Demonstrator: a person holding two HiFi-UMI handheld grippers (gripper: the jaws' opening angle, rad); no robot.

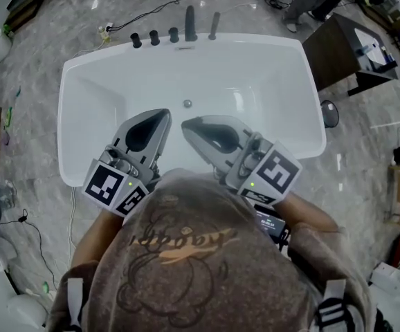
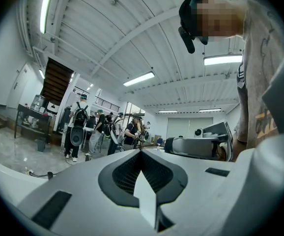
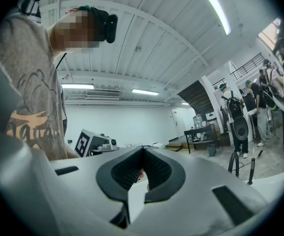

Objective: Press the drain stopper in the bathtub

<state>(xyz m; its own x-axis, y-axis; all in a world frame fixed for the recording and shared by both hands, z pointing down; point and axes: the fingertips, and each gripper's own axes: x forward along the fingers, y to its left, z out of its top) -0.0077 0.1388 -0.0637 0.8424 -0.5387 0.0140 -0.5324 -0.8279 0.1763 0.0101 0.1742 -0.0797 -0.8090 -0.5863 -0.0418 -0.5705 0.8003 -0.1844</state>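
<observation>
The white bathtub (image 1: 89, 88) fills the middle of the head view. Its small round metal drain stopper (image 1: 187, 104) sits on the tub floor near the centre. My left gripper (image 1: 166, 113) hangs over the near half of the tub, tip just left of and nearer than the stopper, jaws closed on nothing. My right gripper (image 1: 185, 123) is beside it, tip just short of the stopper, also closed and empty. Both are above the tub, not touching the stopper. In the left gripper view the gripper (image 2: 141, 150) points out level into the room; so does the one in the right gripper view (image 3: 143, 148).
Dark tap handles (image 1: 154, 37) and a spout (image 1: 189, 23) stand on the tub's far rim. A dark cabinet (image 1: 345, 47) is at the far right, cables (image 1: 151, 9) lie on the marble floor. Several people (image 2: 78, 124) stand across the room.
</observation>
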